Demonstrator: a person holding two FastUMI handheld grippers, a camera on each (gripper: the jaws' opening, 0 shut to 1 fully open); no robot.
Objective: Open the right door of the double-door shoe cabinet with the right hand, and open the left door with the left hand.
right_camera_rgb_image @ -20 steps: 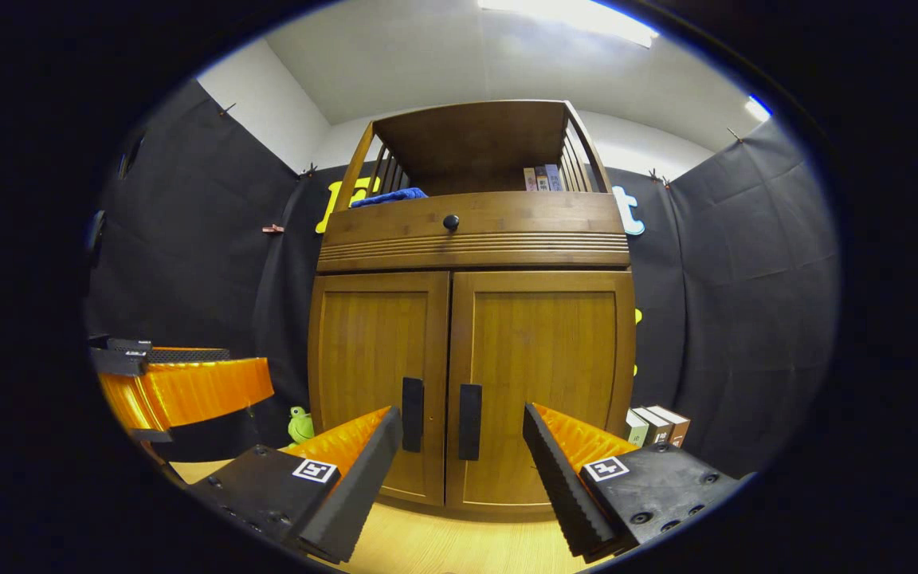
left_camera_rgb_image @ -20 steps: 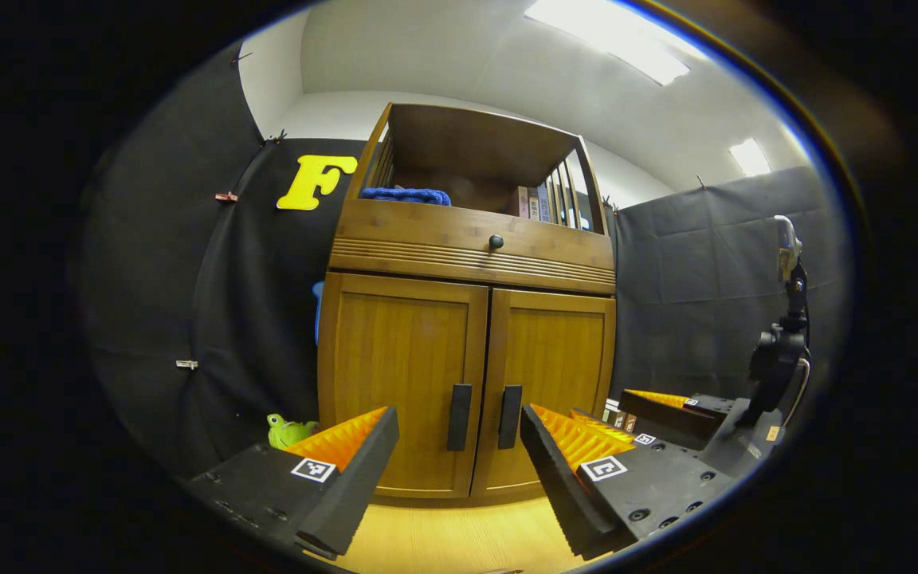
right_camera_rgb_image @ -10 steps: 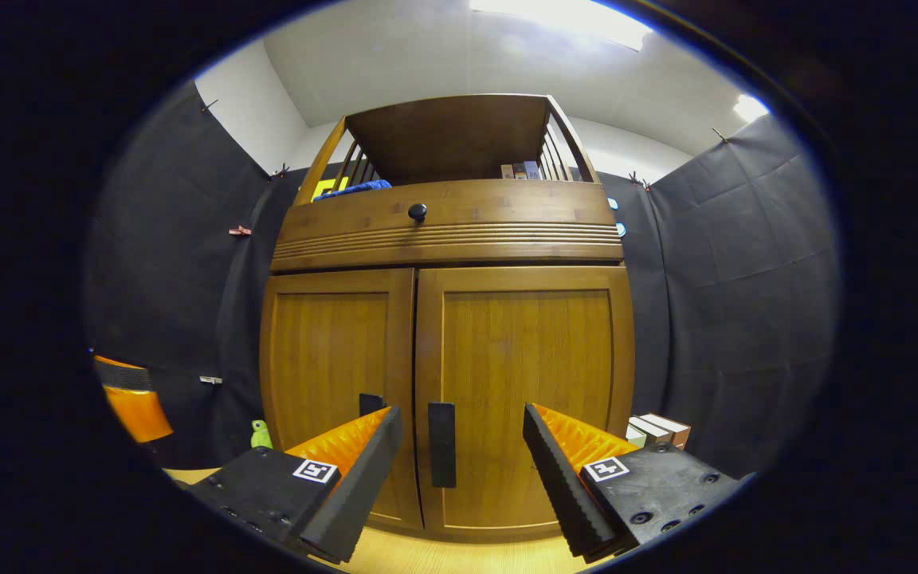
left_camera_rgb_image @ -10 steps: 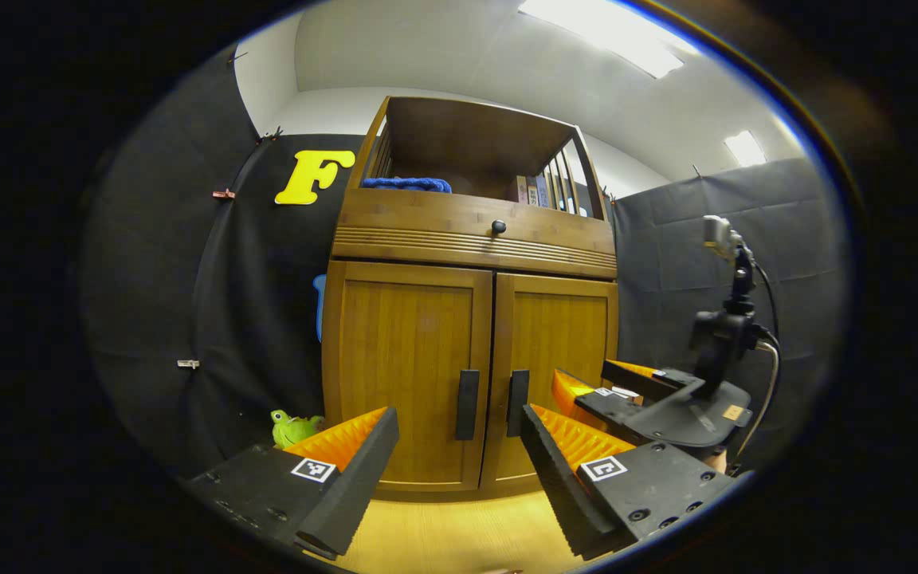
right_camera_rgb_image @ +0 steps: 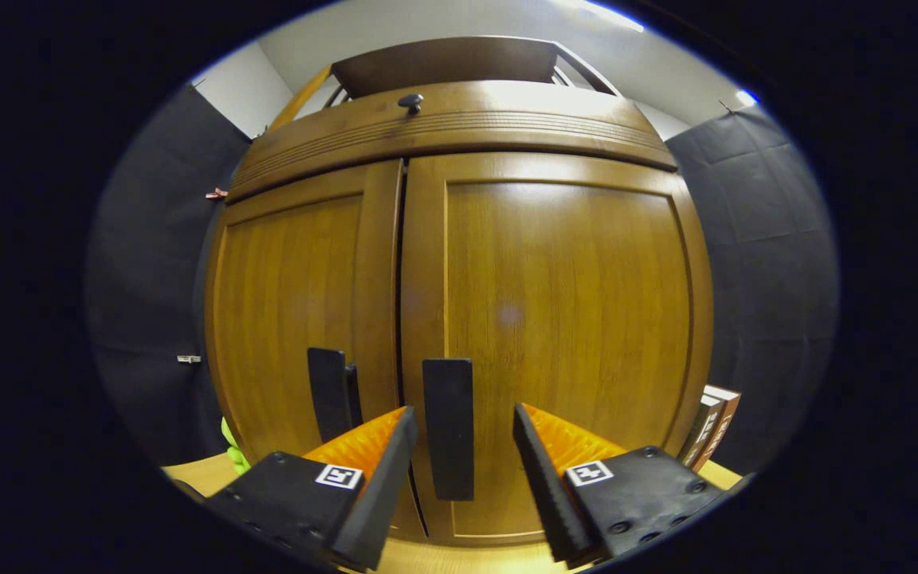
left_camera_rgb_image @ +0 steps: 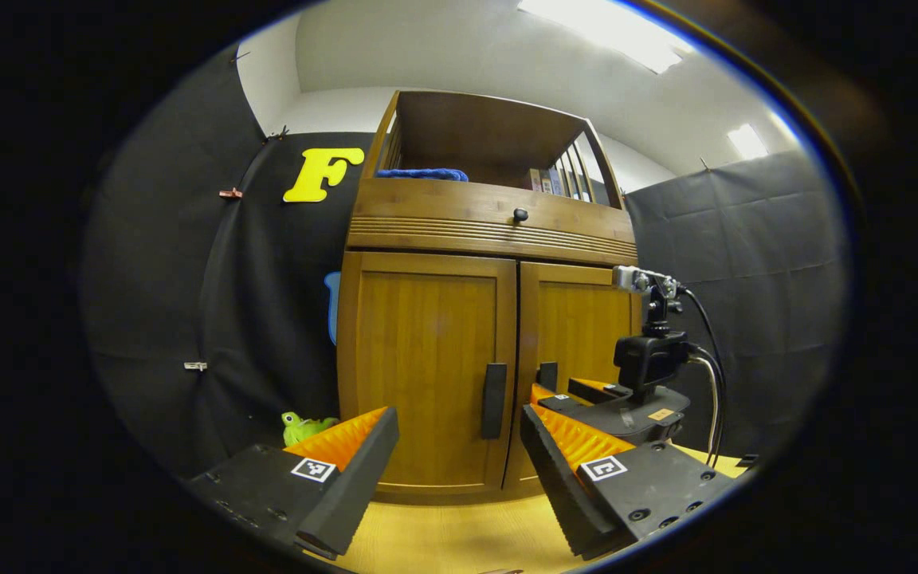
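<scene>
Right gripper [right_camera_rgb_image: 459, 446] spread wide, fingers to either side of right door handle [right_camera_rgb_image: 449, 426] without touching; presumably lined up to clamp and pull. Left gripper [left_camera_rgb_image: 459, 454] also spread, holding nothing, set farther back from shoe cabinet [left_camera_rgb_image: 491, 231], likely waiting its turn. Left door handle [left_camera_rgb_image: 494, 389] just left of the centre seam. Right door [right_camera_rgb_image: 555, 335] and left door [left_camera_rgb_image: 427, 367] both shut, flush under the drawer knob [left_camera_rgb_image: 520, 214]. Cabinet top shelf cropped in right gripper view. Right handle's lower part, seen from the left gripper view, masked by the right gripper's body. Green toy [left_camera_rgb_image: 304, 426] left of cabinet base partly hidden.
</scene>
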